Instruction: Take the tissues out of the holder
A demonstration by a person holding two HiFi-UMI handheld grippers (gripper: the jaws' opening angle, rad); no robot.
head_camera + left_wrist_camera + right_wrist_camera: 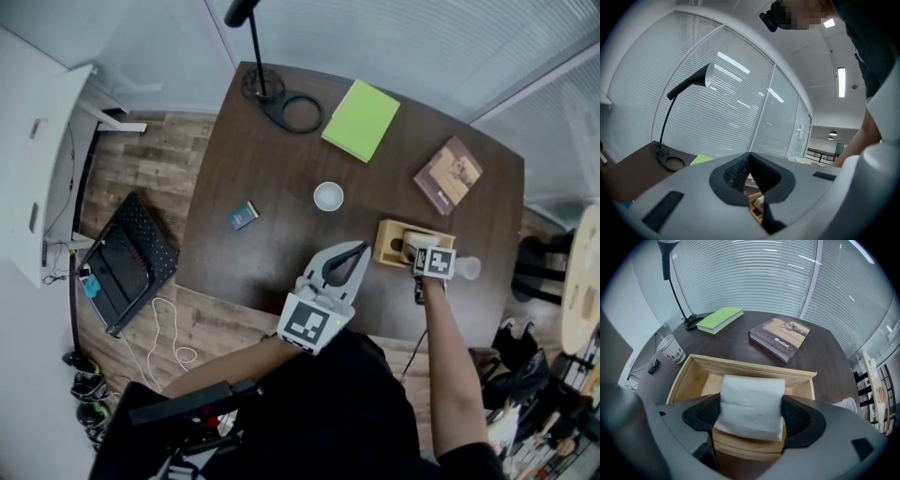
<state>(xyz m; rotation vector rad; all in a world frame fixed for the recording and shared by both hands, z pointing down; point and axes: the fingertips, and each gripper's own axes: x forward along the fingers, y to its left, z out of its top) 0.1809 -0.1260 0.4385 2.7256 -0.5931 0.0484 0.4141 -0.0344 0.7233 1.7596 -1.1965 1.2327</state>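
1. Right gripper (433, 262) clamps the white folded tissue stack (751, 404) at the pale wooden box holder (693, 373), four o'clock on the dark table (272, 187).
2. Left gripper (359, 249): jaws together, empty.
3. Best lifted straight up, with a steady squeeze.

Folded white tissues (751, 404) stand upright, pinched from both sides, over the open pale-wood holder's (693, 380) near edge.

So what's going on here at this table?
A person works with two handheld grippers. The right gripper has its jaws shut on a folded wad of tissues, right at the near wall of the open wooden holder on the table. The left gripper hangs by the table's near edge, jaws together, holding nothing.
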